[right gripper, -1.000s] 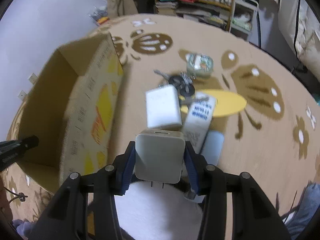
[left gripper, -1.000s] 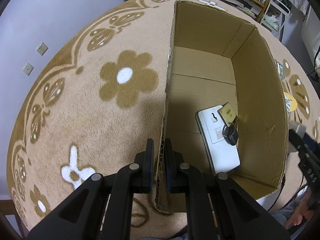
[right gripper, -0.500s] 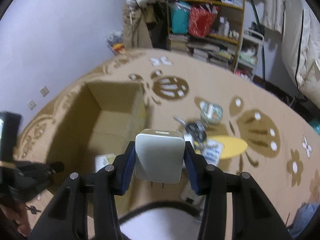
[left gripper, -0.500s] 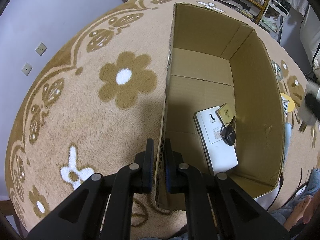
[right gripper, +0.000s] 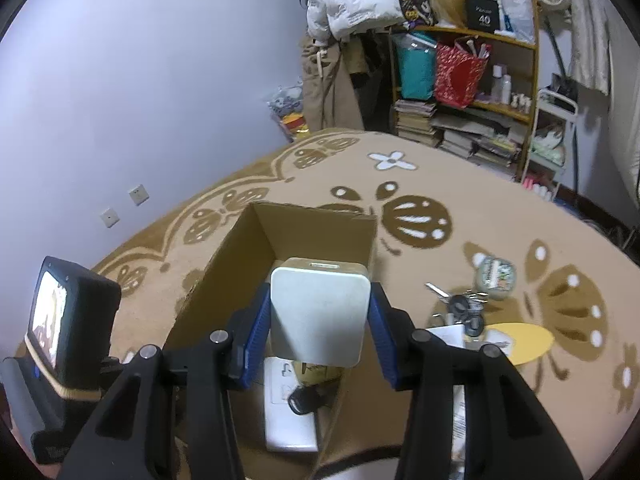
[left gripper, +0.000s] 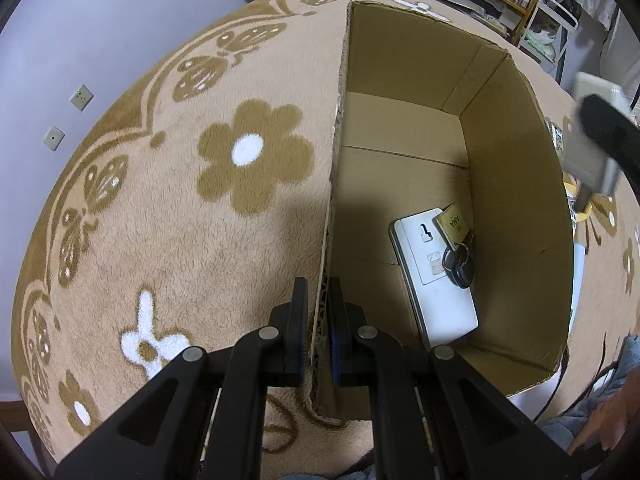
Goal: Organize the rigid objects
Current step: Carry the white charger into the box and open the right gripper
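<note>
An open cardboard box [left gripper: 516,208] [right gripper: 312,220] stands on the patterned carpet. My left gripper [left gripper: 318,304] is shut on its left wall near the front corner. Inside the box lie a flat white device [left gripper: 436,280] [right gripper: 288,428] and a key bunch with a gold tag [left gripper: 456,240]. My right gripper [right gripper: 320,320] is shut on a white square charger [right gripper: 320,316], held in the air above the box's opening. In the left wrist view the charger [left gripper: 592,140] shows blurred over the box's right wall.
On the carpet right of the box lie a bunch of keys [right gripper: 460,308], a small round tin [right gripper: 496,274], a yellow oval piece [right gripper: 524,340] and a white packet [right gripper: 452,336]. A crowded shelf [right gripper: 464,92] stands at the back. The left hand's device screen [right gripper: 64,320] is at left.
My right gripper has lifted the charger from the pile on the carpet and carried it left over the box. The left gripper stays clamped on the box wall.
</note>
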Demonstrator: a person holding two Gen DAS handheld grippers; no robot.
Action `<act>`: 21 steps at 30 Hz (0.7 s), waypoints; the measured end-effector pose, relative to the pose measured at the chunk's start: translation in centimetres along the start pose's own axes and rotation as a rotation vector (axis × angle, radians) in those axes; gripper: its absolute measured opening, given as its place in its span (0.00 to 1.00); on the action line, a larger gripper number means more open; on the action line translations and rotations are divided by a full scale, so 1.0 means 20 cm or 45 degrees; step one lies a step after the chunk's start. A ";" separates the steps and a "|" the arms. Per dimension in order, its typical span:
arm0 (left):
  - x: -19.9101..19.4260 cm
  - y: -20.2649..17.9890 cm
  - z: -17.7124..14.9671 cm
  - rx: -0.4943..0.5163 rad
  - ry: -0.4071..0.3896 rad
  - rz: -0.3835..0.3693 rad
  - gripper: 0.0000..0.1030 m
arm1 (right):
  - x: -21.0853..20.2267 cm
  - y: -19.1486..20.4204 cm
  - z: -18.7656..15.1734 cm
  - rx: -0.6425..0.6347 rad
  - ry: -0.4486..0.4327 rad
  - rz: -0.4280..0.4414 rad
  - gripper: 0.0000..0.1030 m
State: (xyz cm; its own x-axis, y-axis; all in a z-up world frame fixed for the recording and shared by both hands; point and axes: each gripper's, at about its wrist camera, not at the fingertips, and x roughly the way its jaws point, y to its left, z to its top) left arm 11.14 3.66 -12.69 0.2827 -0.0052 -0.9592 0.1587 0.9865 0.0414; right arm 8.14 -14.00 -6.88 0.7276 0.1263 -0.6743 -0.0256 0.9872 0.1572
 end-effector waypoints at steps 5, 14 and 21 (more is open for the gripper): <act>0.00 0.00 0.00 0.004 0.003 0.007 0.08 | 0.12 0.00 -0.03 0.036 0.065 0.086 0.49; 0.00 0.01 0.01 0.002 0.004 0.010 0.09 | 0.22 0.03 -0.09 0.024 0.169 0.105 0.49; 0.00 0.01 0.01 0.003 0.005 0.012 0.09 | 0.19 0.03 -0.09 0.012 0.148 0.097 0.49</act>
State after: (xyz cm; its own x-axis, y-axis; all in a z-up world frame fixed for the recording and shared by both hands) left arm 11.41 3.81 -12.67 0.2804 0.0045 -0.9599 0.1587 0.9860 0.0510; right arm 9.55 -12.79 -10.66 0.6392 0.2121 -0.7392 -0.0710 0.9734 0.2179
